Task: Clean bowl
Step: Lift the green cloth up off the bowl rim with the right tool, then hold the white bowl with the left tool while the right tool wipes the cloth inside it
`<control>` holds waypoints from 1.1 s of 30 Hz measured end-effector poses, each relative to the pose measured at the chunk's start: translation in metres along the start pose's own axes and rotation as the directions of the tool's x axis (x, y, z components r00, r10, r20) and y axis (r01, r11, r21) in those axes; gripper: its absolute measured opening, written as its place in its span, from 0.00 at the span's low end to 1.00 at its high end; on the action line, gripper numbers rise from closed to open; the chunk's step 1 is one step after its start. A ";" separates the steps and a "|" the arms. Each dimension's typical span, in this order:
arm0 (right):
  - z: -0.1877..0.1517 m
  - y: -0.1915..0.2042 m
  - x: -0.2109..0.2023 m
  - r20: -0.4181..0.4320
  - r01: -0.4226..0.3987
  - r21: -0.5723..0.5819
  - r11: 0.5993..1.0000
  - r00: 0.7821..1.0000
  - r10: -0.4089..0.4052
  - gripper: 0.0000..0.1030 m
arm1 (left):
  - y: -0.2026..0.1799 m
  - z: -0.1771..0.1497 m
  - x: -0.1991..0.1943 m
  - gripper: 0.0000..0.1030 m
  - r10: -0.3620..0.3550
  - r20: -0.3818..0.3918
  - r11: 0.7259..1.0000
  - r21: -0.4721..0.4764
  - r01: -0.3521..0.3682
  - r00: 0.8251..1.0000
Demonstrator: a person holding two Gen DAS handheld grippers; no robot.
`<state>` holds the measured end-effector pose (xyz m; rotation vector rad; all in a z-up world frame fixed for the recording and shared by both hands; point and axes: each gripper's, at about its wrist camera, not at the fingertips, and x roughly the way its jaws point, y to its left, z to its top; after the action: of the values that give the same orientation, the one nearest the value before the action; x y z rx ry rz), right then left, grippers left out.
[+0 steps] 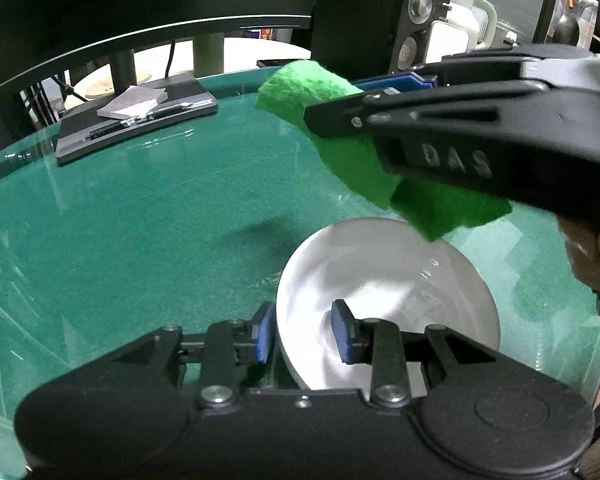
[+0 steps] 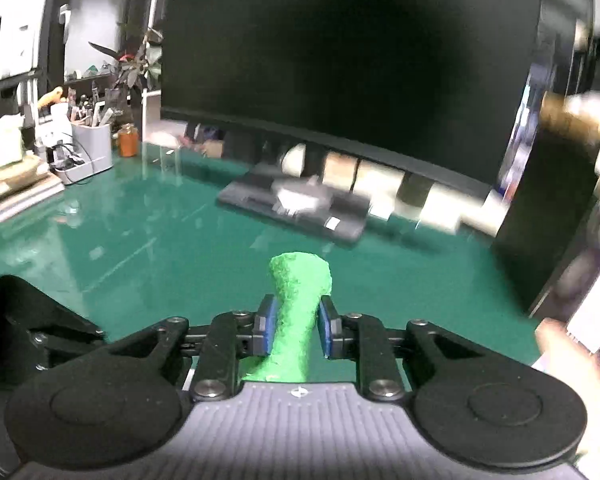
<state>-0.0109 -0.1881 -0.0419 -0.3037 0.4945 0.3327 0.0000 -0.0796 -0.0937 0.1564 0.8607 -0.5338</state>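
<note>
The bowl [image 1: 388,304] sits on the green table [image 1: 140,232] with its rim between the left gripper [image 1: 304,334]'s fingers, while the right gripper [image 2: 296,330]'s fingers pinch a green sponge [image 2: 296,308] before a monitor [image 2: 340,60].

The white bowl [image 1: 388,304] is smeared by motion blur, its 6 o'clock rim hidden behind the left gripper [image 1: 305,334]. At 3 o'clock in the right wrist view, shelving blurs beyond recognition. The green sponge [image 2: 294,312] disappears at 6 o'clock behind the right gripper [image 2: 294,332].
</note>
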 end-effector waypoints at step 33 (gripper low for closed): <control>-0.019 -0.057 0.006 -0.142 -0.147 0.570 0.808 0.952 0.273 0.54 | -0.006 0.001 0.001 0.45 -0.006 -0.005 1.000 0.025 0.006 1.000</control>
<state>0.0082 -0.2451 -0.0499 0.2932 0.8218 0.3585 -0.0015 -0.0857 -0.0935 0.1778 0.8595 -0.5497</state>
